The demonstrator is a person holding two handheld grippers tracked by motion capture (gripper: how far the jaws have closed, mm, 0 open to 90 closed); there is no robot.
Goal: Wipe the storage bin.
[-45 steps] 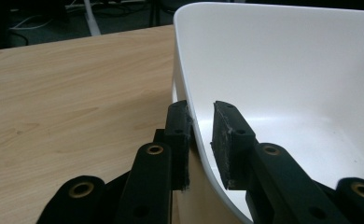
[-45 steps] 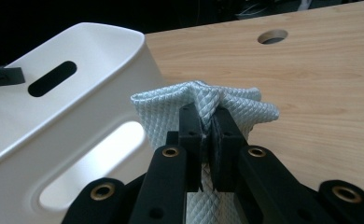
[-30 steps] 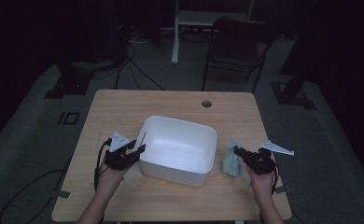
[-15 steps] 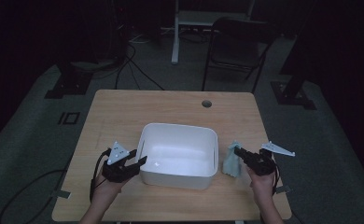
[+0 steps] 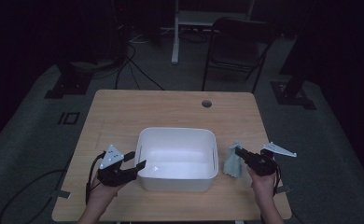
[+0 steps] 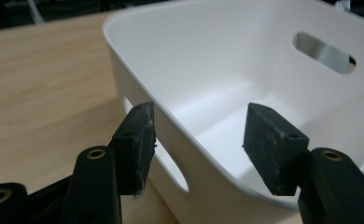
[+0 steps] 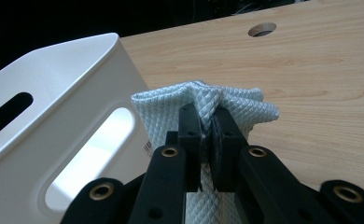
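White bin (image 5: pixel 177 158) between left claw (image 5: pixel 138 160) and cloth-pinching right claw (image 5: pixel 236 150).

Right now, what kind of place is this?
Likely a dim lab or recording studio, not a home: a lone wooden table, floor cables, stand bases and a folding chair on grey carpet.

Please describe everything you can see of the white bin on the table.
The white bin is a rectangular tub with rounded corners, apparently smooth plastic, with an oval handle slot in each short wall. It stands upright and empty on the wooden table, near the person's edge. The left tongs straddle its left wall, one pad outside, one inside, not pressing; their jaws have just been opening. On its right, a pale quilted cloth, pinched by the right tongs, hangs beside it.
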